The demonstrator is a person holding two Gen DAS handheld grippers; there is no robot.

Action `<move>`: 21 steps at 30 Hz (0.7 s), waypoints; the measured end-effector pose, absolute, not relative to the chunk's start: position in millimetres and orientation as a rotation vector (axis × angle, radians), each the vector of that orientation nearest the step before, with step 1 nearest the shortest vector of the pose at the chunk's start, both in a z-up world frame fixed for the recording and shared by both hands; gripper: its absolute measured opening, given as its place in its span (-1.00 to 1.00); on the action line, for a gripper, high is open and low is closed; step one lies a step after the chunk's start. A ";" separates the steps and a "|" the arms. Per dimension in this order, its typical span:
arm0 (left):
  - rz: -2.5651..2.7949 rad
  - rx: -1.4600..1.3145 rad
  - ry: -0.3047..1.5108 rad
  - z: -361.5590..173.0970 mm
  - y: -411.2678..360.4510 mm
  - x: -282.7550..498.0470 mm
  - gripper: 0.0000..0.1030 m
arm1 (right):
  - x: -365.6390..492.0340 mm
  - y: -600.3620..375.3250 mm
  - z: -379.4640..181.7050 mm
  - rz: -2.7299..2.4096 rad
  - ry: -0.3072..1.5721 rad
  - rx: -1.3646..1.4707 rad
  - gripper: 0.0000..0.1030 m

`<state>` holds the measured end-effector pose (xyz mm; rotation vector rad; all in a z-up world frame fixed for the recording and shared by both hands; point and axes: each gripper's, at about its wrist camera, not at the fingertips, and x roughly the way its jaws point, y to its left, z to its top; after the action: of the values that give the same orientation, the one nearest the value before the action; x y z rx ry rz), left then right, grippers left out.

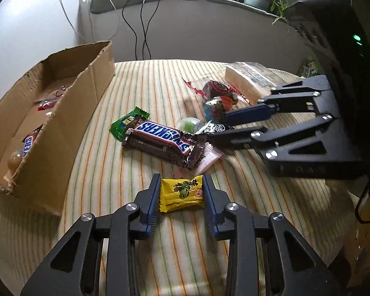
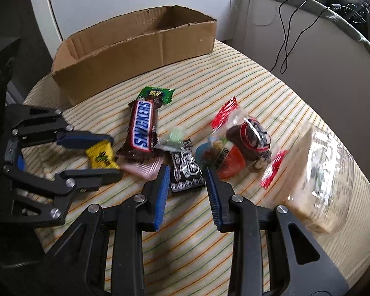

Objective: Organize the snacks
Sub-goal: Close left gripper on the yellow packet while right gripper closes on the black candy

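Observation:
My left gripper (image 1: 181,181) is open, its fingers on either side of a small yellow candy packet (image 1: 181,193) that lies on the striped cloth; the same packet (image 2: 101,157) shows between its fingers in the right wrist view. My right gripper (image 2: 186,172) is open over a black-and-white packet (image 2: 186,170). A Snickers bar (image 1: 164,139) lies on a green packet (image 1: 125,122) and a pink one (image 1: 211,156). A cardboard box (image 1: 69,103) at the left holds another Snickers (image 1: 28,144) and a few sweets.
A green round sweet (image 1: 188,124), a blue-and-orange packet (image 2: 222,155), a red-edged clear bag with a dark cake (image 2: 249,135) and a large clear pack of pale wafers (image 2: 315,172) lie to the right. Cables (image 1: 138,24) hang behind the round table.

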<state>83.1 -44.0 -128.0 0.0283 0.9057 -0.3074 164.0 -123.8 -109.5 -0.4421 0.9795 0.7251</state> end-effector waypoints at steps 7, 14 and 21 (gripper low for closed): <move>-0.298 0.001 0.906 -125.7 -36.9 79.8 -0.41 | 161.4 -114.3 -116.4 0.727 0.985 -0.472 -0.47; -0.300 -0.031 0.881 -114.5 -29.7 70.7 -0.41 | 149.9 -127.4 -102.9 0.695 0.968 -0.423 -0.48; -0.297 -0.056 0.826 -94.6 -18.5 60.6 -0.41 | 138.9 -133.8 -81.9 0.678 0.929 -0.399 -0.48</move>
<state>60.6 -18.5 -94.6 -0.0557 0.8259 -0.2971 138.9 -133.8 -81.9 -0.3988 0.9293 0.6783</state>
